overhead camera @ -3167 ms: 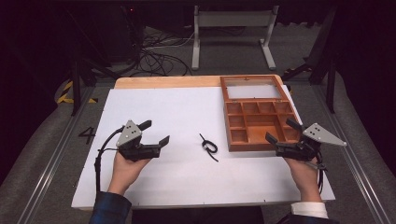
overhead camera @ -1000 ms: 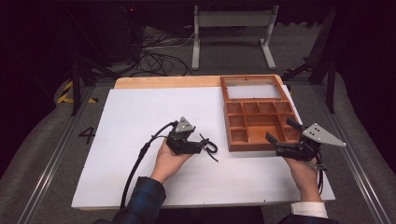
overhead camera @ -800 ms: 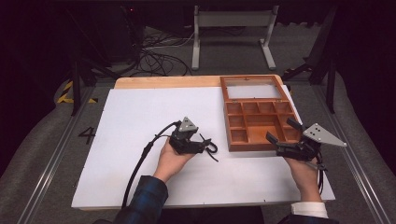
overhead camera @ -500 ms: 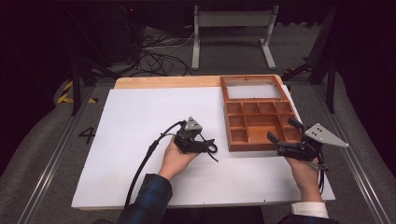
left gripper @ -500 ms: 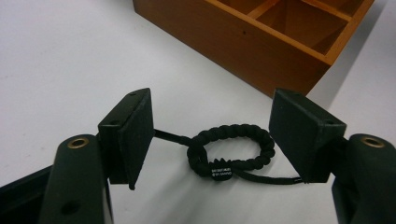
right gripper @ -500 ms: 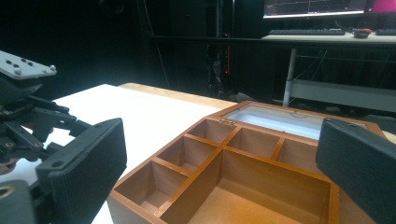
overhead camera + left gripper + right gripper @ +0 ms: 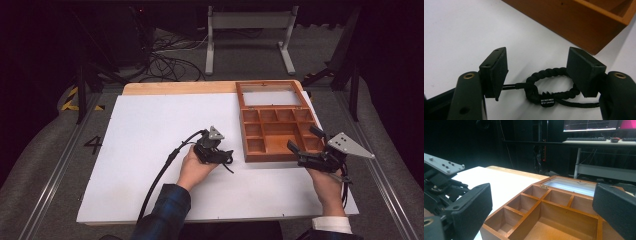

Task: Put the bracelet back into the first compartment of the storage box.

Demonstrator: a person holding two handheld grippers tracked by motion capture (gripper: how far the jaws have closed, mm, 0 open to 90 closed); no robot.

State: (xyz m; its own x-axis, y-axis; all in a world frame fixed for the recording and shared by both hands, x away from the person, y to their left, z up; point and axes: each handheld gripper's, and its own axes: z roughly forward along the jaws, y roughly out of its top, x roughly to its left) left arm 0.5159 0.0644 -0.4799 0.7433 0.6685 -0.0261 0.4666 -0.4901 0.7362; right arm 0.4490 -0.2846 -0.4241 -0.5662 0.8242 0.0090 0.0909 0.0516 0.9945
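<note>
Bracelet point(image 7: 550, 87) of black braided cord lies flat on the white sheet point(image 7: 150, 130), at lower centre of the left gripper view, its loop between the two black jaws; a thin tail of cord runs off to the lower right and another toward the left jaw; a small printed tag sits on the knot at its lower edge. Left gripper point(image 7: 537, 72) stands wide, one jaw on each side of the loop; the right jaw looks to be just at the braid, though contact cannot be told, and the left jaw stands clear of it. In the high view this gripper point(image 7: 222, 157) sits at centre frame, held by the left hand point(image 7: 195, 167), with its cable trailing to the lower left; the bracelet point(image 7: 229, 161) shows as a dark loop at its tip, just left of the wooden box point(image 7: 277, 125).

Right gripper point(image 7: 305, 145) is at the right of the high view, jaws spread wide and holding nothing, at the lower right corner of the box; the right hand point(image 7: 327, 182) holds it from below. In the right gripper view the two jaws frame the box's open compartments point(image 7: 554, 212); the box lid point(image 7: 571, 186) lies open behind them.
</note>
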